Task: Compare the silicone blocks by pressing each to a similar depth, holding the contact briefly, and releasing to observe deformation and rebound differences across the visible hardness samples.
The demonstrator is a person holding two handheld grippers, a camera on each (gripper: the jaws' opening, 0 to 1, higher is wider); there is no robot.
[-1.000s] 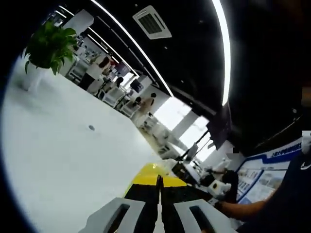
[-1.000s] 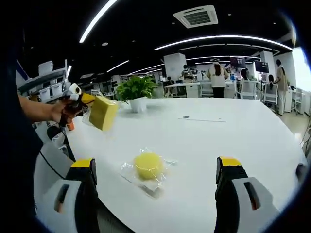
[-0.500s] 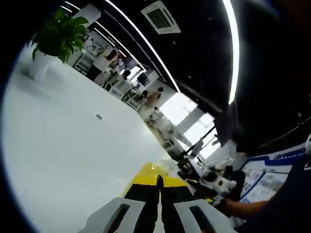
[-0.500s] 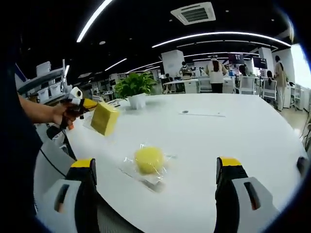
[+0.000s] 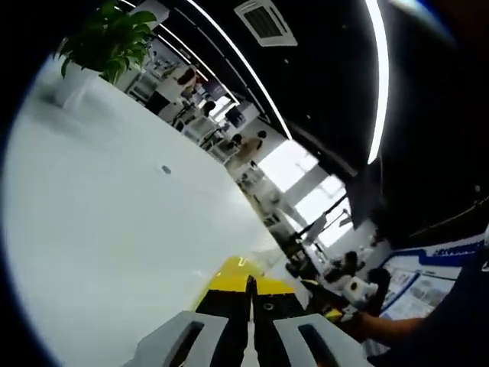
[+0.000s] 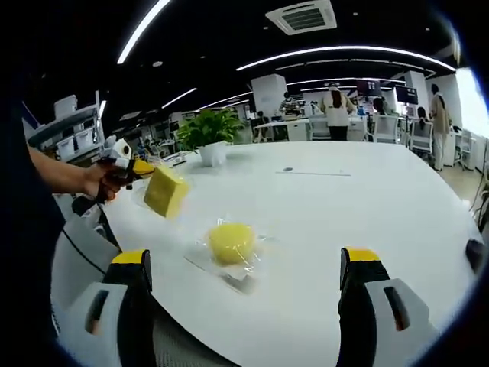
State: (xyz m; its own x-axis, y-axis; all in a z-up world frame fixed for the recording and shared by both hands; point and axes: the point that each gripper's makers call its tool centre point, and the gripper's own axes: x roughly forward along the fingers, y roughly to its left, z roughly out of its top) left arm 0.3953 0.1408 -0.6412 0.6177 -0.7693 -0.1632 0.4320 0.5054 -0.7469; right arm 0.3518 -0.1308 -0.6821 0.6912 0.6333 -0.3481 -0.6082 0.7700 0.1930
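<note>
Your left tool [image 6: 136, 166] is clamped on the yellow block [image 6: 166, 192], held above the tabletop [image 6: 367, 206] near edge. Right tool [image 6: 244, 264] gapes wide, empty. Round bagged block [image 6: 231, 242] lies near the edge; probably soft, slippery wrap, so press its center.

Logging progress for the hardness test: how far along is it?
Early. Done: the left tool has lifted a yellow square block off the white table and is shut on it. In hand: that squeeze. Left: the round yellow block, lying in its clear bag; the right tool is open near it.
</note>
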